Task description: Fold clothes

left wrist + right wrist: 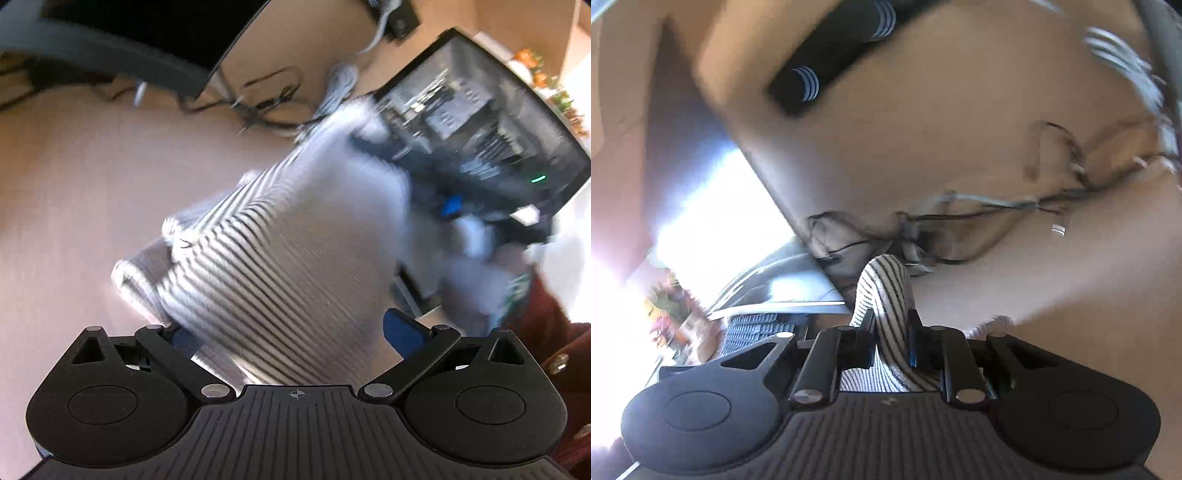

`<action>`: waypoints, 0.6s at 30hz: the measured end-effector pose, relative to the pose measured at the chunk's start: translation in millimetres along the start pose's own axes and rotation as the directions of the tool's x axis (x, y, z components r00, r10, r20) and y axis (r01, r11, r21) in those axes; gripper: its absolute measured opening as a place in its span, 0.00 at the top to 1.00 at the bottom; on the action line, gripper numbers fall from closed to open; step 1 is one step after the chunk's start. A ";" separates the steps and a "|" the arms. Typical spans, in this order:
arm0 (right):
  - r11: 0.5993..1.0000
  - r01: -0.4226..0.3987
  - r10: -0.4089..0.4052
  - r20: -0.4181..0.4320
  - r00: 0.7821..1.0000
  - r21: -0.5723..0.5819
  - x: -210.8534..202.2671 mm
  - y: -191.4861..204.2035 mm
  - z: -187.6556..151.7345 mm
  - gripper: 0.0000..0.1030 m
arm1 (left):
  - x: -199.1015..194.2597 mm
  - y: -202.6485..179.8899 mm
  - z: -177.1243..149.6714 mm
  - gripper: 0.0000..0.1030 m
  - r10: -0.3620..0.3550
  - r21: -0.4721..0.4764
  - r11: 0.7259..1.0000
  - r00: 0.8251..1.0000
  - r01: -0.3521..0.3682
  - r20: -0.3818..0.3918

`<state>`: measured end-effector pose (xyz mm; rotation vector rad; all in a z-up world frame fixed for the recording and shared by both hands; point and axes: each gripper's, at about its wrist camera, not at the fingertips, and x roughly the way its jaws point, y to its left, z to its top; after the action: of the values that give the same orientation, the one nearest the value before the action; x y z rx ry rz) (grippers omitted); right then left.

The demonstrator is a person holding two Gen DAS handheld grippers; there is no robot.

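Light wood counter (74,177) w/ cable tangle (266,107) upper centre, dark monitor (129,33) upper left. Striped shirt (280,243) mid-frame in left wrist view, bunched, blurred, hanging between both tools. Left gripper (291,336): jaws spread wide, cloth draped through the gap; can't tell if the blue pads touch it. Right gripper (888,341): jaws nearly together, pinching a fold of the shirt that sticks up past the tips. Other gripper + gloved hand (476,273) at right of left view. Dark striped roll (827,62) upper left in right view.
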<state>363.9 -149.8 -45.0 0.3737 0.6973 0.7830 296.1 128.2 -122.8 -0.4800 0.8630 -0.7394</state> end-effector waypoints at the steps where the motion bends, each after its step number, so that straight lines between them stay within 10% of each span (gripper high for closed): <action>1: 0.998 0.062 -0.062 -0.009 0.998 -0.012 7.6 -4.5 -2.7 0.85 | 1.3 -0.7 -0.5 0.01 -0.001 0.007 1.000 1.000 0.001 0.002; 6: 0.959 0.284 -0.283 -0.028 0.959 0.015 33.6 -36.4 -19.0 0.76 | 8.0 -9.4 -0.6 0.01 0.026 0.055 0.998 1.000 -0.026 -0.004; 13: 0.958 0.269 -0.266 -0.041 0.963 0.103 27.6 -52.7 -27.9 0.74 | -39.1 -24.3 10.2 0.01 -0.063 0.051 0.997 0.985 0.055 0.159; 18: 0.959 0.259 -0.268 -0.070 0.961 -0.115 40.1 -25.4 -18.3 0.74 | -60.5 -64.0 25.6 0.00 -0.150 0.143 0.983 0.950 0.114 0.275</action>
<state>384.4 -135.6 -89.3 0.1473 0.7648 0.5812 266.3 133.5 -36.2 -0.5210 0.5145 -0.8190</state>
